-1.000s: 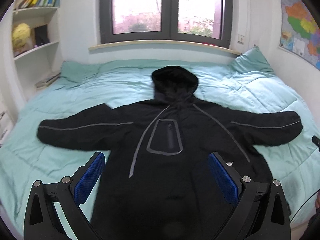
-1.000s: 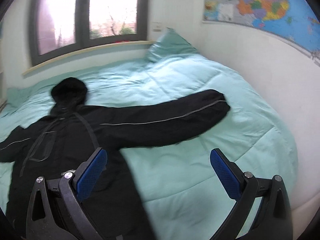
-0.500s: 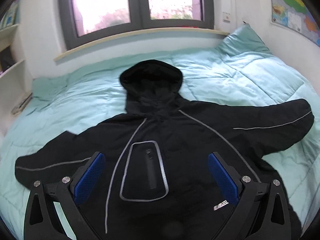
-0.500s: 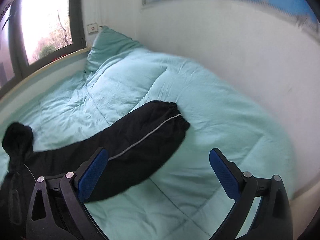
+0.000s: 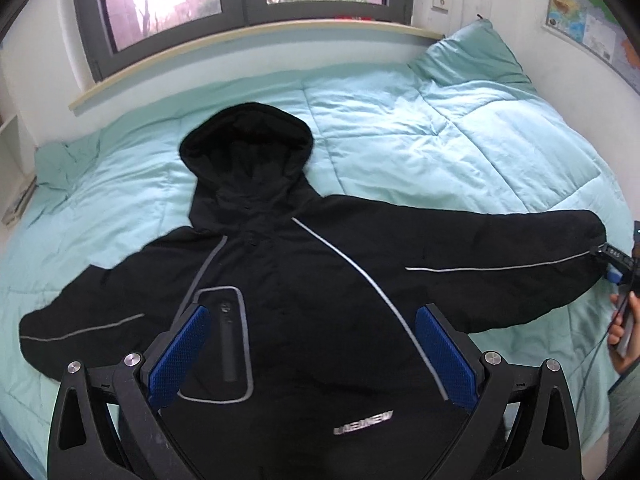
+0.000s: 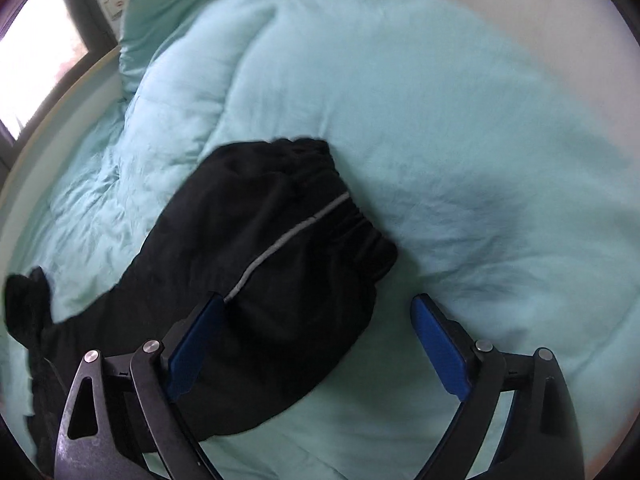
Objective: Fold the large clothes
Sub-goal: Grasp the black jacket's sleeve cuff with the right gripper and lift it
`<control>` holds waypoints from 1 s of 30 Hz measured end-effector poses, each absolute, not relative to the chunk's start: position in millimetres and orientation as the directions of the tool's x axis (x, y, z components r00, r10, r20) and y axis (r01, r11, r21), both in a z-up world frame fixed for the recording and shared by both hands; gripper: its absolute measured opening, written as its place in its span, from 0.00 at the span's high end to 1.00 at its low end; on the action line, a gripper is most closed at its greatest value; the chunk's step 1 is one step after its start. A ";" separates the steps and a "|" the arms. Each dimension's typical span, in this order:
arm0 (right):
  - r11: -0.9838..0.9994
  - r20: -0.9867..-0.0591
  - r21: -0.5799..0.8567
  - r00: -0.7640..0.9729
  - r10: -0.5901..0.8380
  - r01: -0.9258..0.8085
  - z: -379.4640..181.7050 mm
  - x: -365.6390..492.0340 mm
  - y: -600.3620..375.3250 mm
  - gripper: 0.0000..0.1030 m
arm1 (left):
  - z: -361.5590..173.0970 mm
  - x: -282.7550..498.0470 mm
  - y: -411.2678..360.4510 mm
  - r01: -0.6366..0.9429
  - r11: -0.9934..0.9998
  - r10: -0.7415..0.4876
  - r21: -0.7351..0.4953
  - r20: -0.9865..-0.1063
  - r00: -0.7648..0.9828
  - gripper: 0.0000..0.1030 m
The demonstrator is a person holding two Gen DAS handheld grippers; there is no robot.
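A black hooded jacket (image 5: 304, 280) with grey piping lies front up and spread flat on a bed, hood toward the window, both sleeves out to the sides. My left gripper (image 5: 312, 356) is open and empty above the jacket's chest. My right gripper (image 6: 316, 344) is open and empty, hovering just above the right sleeve's cuff (image 6: 304, 216), the cuff between its blue pads. In the left wrist view the right gripper (image 5: 620, 276) shows at the right sleeve end, held by a hand.
The bed has a light teal duvet (image 5: 420, 148) with a teal pillow (image 5: 472, 56) at the far right corner. A window with a wooden sill (image 5: 248, 44) runs behind the bed. A white wall (image 6: 520, 4) borders the right side.
Both grippers have moved forward and lower. The left closed in over the jacket's chest; the right swung right and down onto the right sleeve's cuff. The jacket has not moved.
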State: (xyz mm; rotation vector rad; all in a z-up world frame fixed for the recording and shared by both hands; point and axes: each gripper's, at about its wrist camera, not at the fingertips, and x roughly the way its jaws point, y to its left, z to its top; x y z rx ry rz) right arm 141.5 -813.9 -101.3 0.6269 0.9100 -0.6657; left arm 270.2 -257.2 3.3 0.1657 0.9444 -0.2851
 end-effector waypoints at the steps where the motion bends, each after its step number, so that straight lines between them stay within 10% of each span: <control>1: 0.629 -0.858 0.246 0.468 -0.213 0.738 -108.4 142.6 -819.9 0.07 | -0.3 272.4 -262.4 0.316 0.949 -0.169 0.012 -0.826 0.538 0.00; 3: 0.624 -0.852 0.276 0.487 -0.194 0.731 -113.8 145.1 -824.9 0.08 | -7.3 275.1 -273.1 0.330 0.944 -0.167 0.012 -0.843 0.510 0.00; 9: 0.703 -0.808 0.258 0.547 -0.220 0.663 -83.0 150.6 -803.3 0.56 | -18.9 280.2 -298.2 0.385 0.921 -0.146 0.055 -0.869 0.473 0.00; 17: 0.678 -0.834 0.326 0.538 -0.121 0.659 -103.3 166.3 -820.1 0.31 | -31.4 293.9 -296.6 0.397 0.918 -0.160 0.020 -0.895 0.416 0.01; 22: 0.671 -0.806 0.362 0.579 -0.123 0.647 -97.1 162.2 -818.3 0.71 | -22.8 296.0 -277.6 0.383 0.924 -0.178 -0.004 -0.891 0.419 0.01; 30: 0.747 -0.810 0.237 0.551 -0.200 0.620 -44.9 177.5 -755.1 0.75 | 19.7 297.6 -230.6 0.368 0.930 -0.171 0.015 -0.868 0.466 0.01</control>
